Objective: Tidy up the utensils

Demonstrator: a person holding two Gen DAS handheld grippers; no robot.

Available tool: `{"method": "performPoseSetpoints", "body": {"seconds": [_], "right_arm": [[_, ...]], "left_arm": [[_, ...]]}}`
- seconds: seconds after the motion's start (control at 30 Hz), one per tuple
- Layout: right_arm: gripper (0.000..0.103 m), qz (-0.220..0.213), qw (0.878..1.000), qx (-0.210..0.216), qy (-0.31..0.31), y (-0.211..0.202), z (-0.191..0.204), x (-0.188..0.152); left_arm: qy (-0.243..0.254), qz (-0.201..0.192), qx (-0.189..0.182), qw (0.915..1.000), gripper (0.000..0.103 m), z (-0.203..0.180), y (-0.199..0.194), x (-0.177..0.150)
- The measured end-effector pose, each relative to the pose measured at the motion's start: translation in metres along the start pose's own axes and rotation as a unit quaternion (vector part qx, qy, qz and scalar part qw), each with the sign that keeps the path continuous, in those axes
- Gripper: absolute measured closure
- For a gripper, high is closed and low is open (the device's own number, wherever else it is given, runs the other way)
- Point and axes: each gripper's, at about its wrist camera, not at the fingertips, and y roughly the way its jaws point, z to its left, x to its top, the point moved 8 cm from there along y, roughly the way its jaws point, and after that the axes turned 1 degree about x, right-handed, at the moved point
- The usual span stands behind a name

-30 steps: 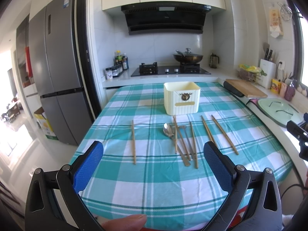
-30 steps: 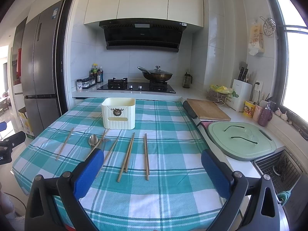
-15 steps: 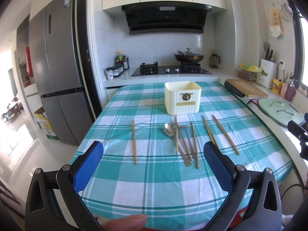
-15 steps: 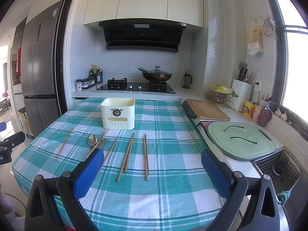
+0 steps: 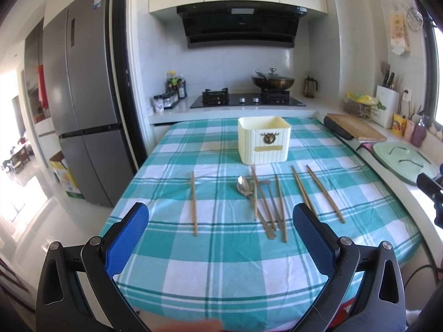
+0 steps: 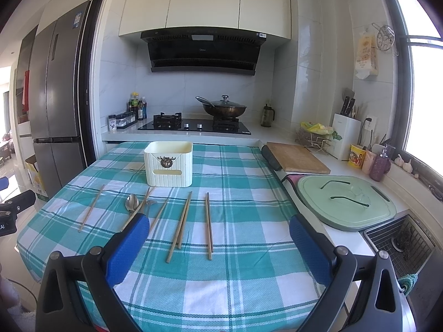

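Note:
A cream utensil holder (image 5: 264, 140) (image 6: 168, 163) stands upright on the teal checked tablecloth (image 5: 221, 251) (image 6: 238, 274). In front of it lie several wooden chopsticks: one alone at the left (image 5: 194, 202) (image 6: 91, 207), a pile crossing a metal spoon (image 5: 244, 186) (image 6: 132, 202) and fork (image 5: 272, 202), and two pairs further right (image 5: 318, 193) (image 6: 207, 224). My left gripper (image 5: 221, 228) hangs open above the table's near edge, short of the utensils. My right gripper (image 6: 218, 238) is open too, over the near right part of the cloth, with nothing between its fingers.
A grey fridge (image 5: 80, 96) stands at the left. Behind the table is a hob with a lidded wok (image 6: 224, 108). Along the right counter sit a wooden cutting board (image 6: 297, 157), a green sink cover (image 6: 346, 202), a knife block (image 6: 346, 138) and a sink (image 6: 404, 243).
Both views have shifted very slightly; the utensils and the holder lie as before and both grippers stay open.

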Motion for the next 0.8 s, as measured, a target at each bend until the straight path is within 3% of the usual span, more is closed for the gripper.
{"method": "performPoseSetpoints", "body": {"seconds": [0.8], "right_arm": [[0.000, 0.017, 1.000, 0.002, 0.011, 0.019, -0.008, -0.001]], "left_arm": [[-0.019, 0.032, -0.030, 0.9988, 0.000, 0.019, 0.038, -0.006]]}}
